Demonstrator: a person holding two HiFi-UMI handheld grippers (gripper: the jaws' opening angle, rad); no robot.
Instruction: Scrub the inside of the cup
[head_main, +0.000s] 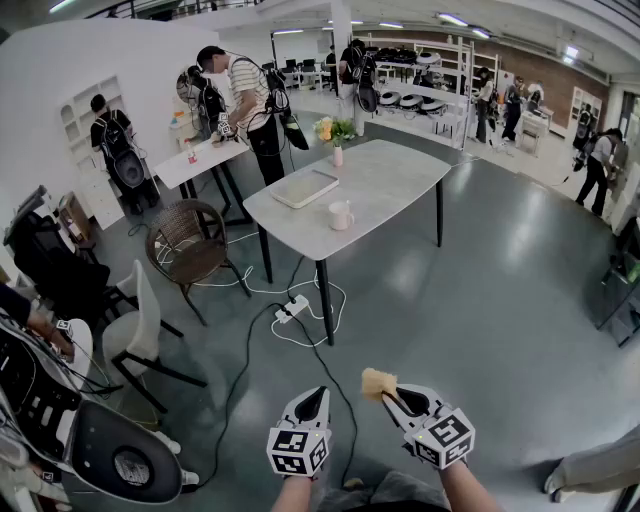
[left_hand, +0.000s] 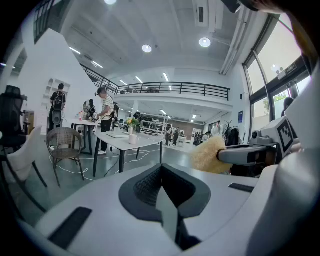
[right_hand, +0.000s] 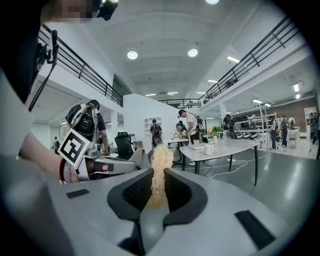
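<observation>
A pale pink cup (head_main: 341, 215) stands on the grey table (head_main: 390, 175) several steps ahead of me; it is small in the left gripper view (left_hand: 133, 139) and the right gripper view (right_hand: 208, 149). Both grippers hang low over the floor, far from the table. My right gripper (head_main: 392, 396) is shut on a yellow sponge (head_main: 378, 383), which sticks up between its jaws (right_hand: 160, 165). My left gripper (head_main: 316, 393) is shut with nothing in it (left_hand: 162, 175). The sponge (left_hand: 207, 155) shows just to its right.
A flat tray (head_main: 305, 188) and a vase of flowers (head_main: 337, 137) also sit on the table. A wicker chair (head_main: 190, 242) and white chair (head_main: 140, 320) stand left of it. Cables and a power strip (head_main: 293, 309) lie on the floor. People work at a far table (head_main: 205, 155).
</observation>
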